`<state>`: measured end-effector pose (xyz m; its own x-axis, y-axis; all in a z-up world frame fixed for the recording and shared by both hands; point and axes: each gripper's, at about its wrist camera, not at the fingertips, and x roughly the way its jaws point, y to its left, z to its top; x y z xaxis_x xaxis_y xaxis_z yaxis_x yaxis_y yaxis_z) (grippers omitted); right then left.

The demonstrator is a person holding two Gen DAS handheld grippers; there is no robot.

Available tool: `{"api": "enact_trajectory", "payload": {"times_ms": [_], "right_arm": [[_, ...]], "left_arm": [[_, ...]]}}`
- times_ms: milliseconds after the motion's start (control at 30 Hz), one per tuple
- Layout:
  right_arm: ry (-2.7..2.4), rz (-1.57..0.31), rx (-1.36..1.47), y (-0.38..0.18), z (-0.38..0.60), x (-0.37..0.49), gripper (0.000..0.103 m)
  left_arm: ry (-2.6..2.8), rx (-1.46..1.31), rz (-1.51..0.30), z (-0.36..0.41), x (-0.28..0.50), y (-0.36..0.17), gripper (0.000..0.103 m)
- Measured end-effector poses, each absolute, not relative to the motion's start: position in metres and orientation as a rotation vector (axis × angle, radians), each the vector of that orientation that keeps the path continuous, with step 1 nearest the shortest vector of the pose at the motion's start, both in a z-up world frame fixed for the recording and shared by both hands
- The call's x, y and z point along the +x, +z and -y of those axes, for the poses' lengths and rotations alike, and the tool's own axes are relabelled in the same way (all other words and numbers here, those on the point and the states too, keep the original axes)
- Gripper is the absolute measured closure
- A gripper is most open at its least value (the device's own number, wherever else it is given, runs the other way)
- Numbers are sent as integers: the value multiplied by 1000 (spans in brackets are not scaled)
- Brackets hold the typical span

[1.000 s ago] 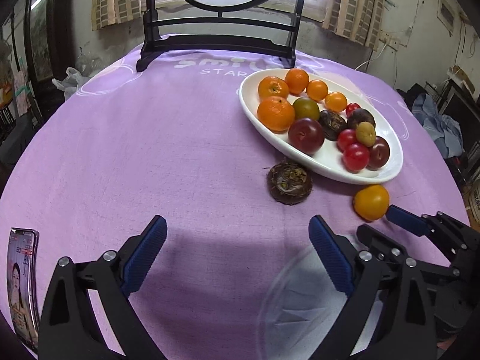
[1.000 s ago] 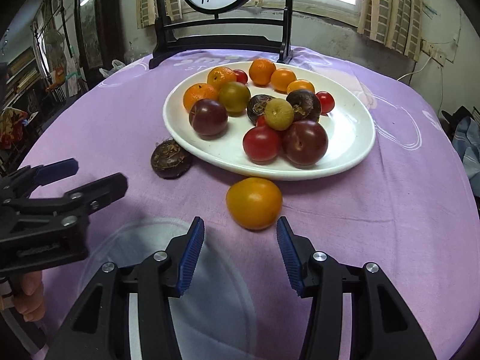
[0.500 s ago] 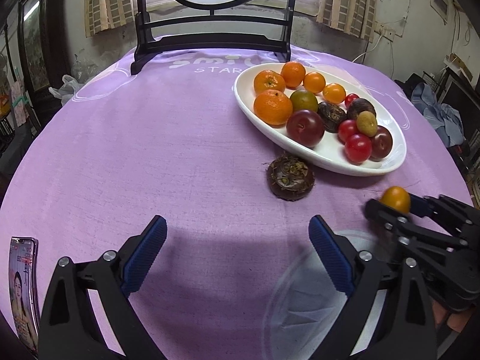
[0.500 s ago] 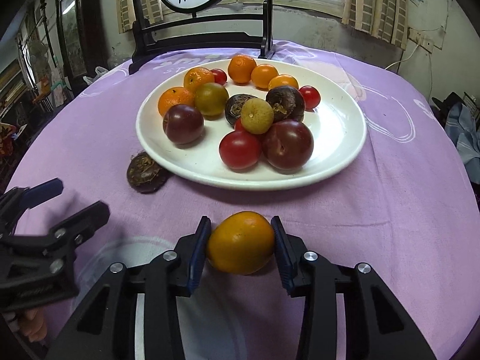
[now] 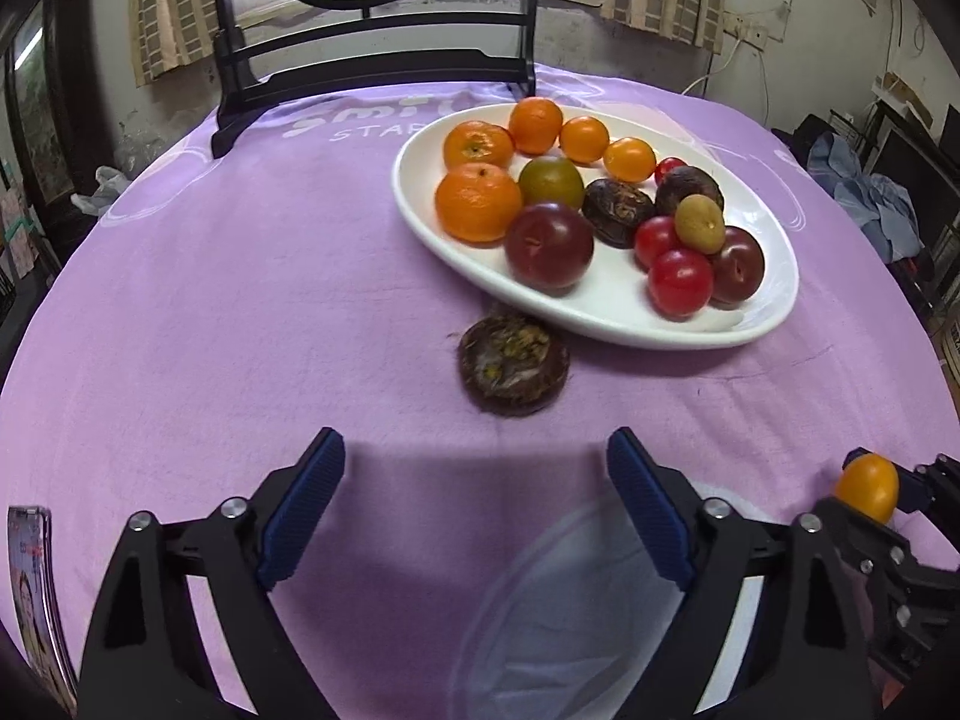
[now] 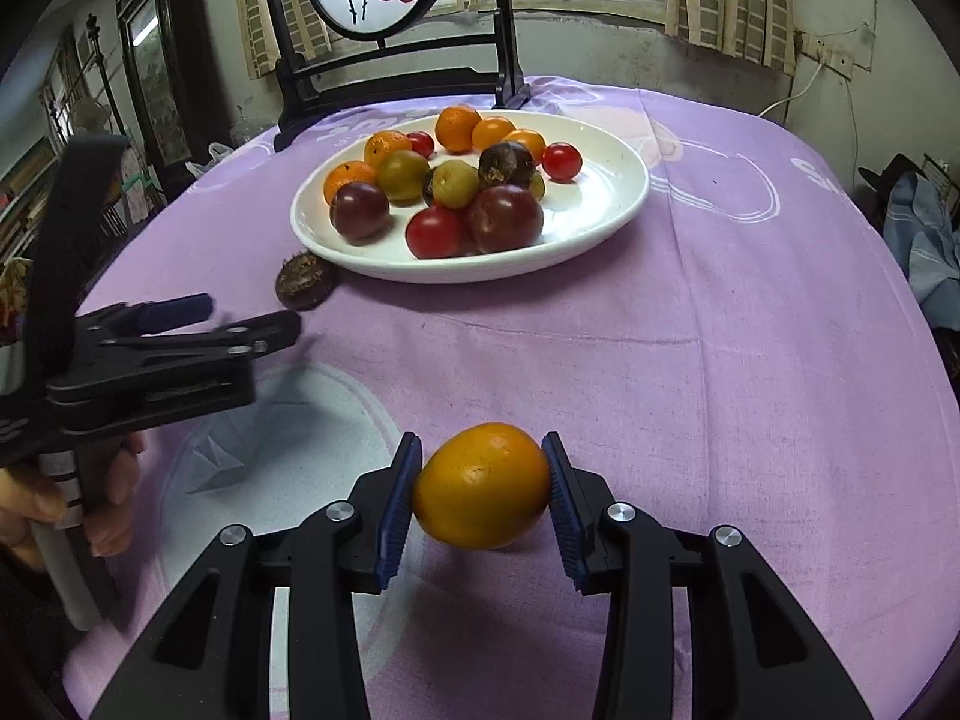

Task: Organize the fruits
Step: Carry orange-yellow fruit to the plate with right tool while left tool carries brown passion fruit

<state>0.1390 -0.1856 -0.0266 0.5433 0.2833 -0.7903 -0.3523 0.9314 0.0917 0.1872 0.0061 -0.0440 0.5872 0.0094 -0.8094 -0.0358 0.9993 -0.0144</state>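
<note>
1. Since the earlier frames, the yellow-orange fruit [image 6: 481, 485] is being carried back from the white plate [image 6: 606, 213] by the right gripper [image 6: 481, 495], whose jaws have just been closing onto it; the left gripper's jaws have just been narrowing slightly with nothing between them.
2. Left wrist view: the left gripper [image 5: 474, 510] is being held wide open above the purple tablecloth [image 5: 240, 300]. The brown husked fruit [image 5: 513, 363] is lying at 12 o'clock from it, just beside the plate's near rim. The yellow-orange fruit is being seen at 3 o'clock.
3. Right wrist view: the fruit is being clamped between both blue pads [image 6: 393, 516], clear of the cloth. The plate is piled with fruit at 12 o'clock; the left gripper is being held at 9 o'clock.
</note>
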Motion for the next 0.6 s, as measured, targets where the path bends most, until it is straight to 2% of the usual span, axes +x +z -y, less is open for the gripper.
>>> {"api": "enact_trajectory", "payload": {"times_ms": [167,267,333,400,433,600], "right_arm": [[407,-907,-68,-22,188,136,61],[423,-910,-62,-21,188,135,61],[428,-912,-64,-21,187,136,61],[429,-914,-66,-22,187,136,61],[428,-914,-65,-22,187,136,61],[422,-907,-66,-22,187,135,61]], "left_arm": [[23,-30,-968,3,210,-52,27],[12,-17,-960,7,219,-51,37],[-2,-29,-958,9,223,-50,49],[12,-20,-957,10,224,-50,53],[21,-15,-954,10,223,-49,60],[-25,-35,-971,6,208,-43,60]]}}
